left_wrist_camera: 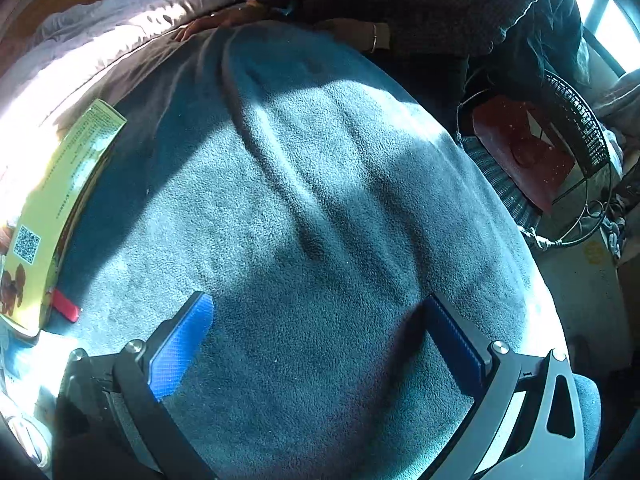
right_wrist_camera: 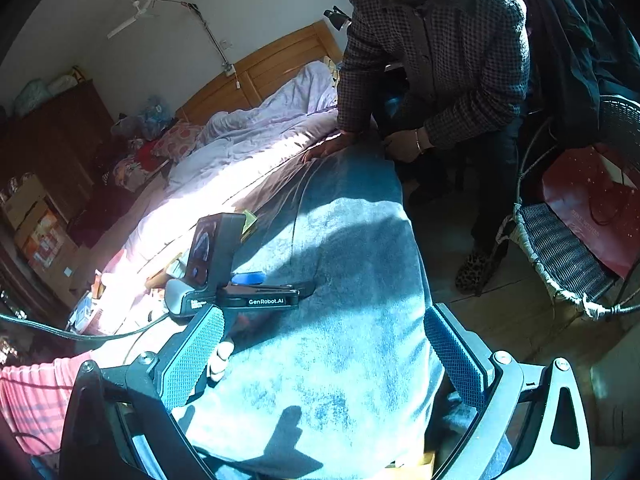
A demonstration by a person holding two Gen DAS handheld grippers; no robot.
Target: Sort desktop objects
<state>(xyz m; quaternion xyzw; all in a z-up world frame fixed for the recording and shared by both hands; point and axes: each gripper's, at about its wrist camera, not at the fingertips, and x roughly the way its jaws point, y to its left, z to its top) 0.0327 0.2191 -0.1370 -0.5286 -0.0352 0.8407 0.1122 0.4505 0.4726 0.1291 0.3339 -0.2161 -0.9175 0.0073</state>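
Note:
My left gripper [left_wrist_camera: 320,344] is open and empty, low over a blue fleece blanket [left_wrist_camera: 320,200]. A yellow-green printed box [left_wrist_camera: 52,208] with a QR code lies at the left edge, with a small red object [left_wrist_camera: 66,310] beside its near end. My right gripper [right_wrist_camera: 324,348] is open and empty above the same blanket [right_wrist_camera: 340,280]. In the right wrist view the left gripper [right_wrist_camera: 240,288] shows to the left, held low over the blanket, and the yellow box [right_wrist_camera: 250,222] peeks out behind it.
A person [right_wrist_camera: 440,60] leans over the far end with a hand [right_wrist_camera: 328,148] on the blanket. A wicker chair [right_wrist_camera: 568,256] holding a red bag [right_wrist_camera: 592,204] stands at the right. A bed with pale bedding [right_wrist_camera: 248,132] lies to the left, cluttered shelves beyond.

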